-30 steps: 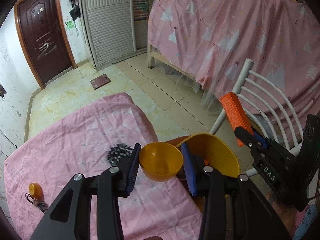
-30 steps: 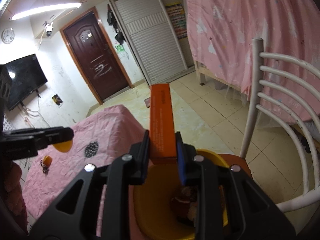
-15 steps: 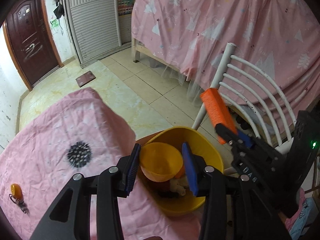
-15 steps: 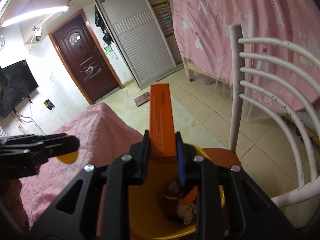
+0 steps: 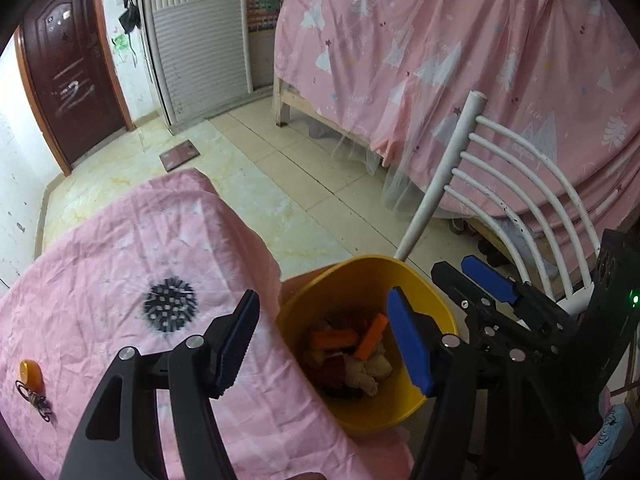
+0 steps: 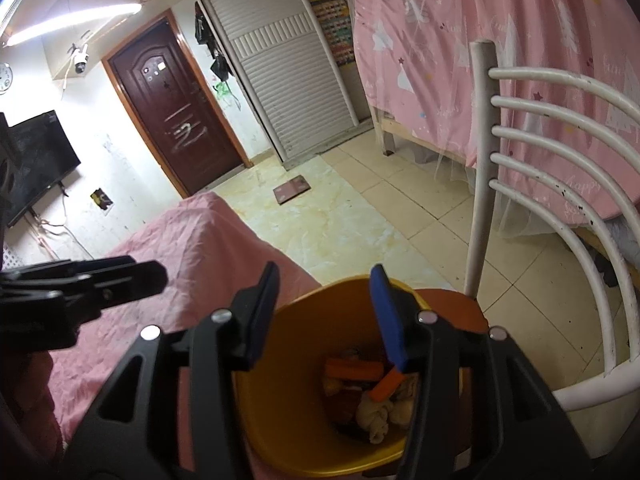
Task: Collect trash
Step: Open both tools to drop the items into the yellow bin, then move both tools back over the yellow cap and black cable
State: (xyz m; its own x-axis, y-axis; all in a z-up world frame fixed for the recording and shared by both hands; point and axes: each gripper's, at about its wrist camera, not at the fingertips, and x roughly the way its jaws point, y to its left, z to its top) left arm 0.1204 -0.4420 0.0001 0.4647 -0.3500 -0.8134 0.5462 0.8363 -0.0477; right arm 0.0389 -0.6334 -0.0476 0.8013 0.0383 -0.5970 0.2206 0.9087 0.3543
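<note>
A yellow bin (image 5: 400, 276) stands on the chair seat beside the pink-covered table. It holds crumpled paper and orange pieces (image 5: 372, 336), also seen from the right wrist (image 6: 352, 370). My left gripper (image 5: 322, 340) hangs over the bin's near rim. Its jaws are opening and nothing is between them. My right gripper (image 6: 326, 312) is above the same bin (image 6: 288, 420), jaws opening and bare too. In the left wrist view the right gripper (image 5: 452, 266) reaches in from the right. I cannot pick out the orange bowl in the bin.
A white slatted chair back (image 5: 440, 184) rises just behind the bin. The pink cloth (image 5: 120, 260) carries a black spiky patch (image 5: 170, 304) and a small orange cap (image 5: 30, 372) with a key ring. A pink bed curtain (image 5: 440, 60) closes the right side.
The left gripper carried the orange bowl over the bin and opened; the bowl is gone from its jaws. The right gripper opened and the orange box left its jaws.
</note>
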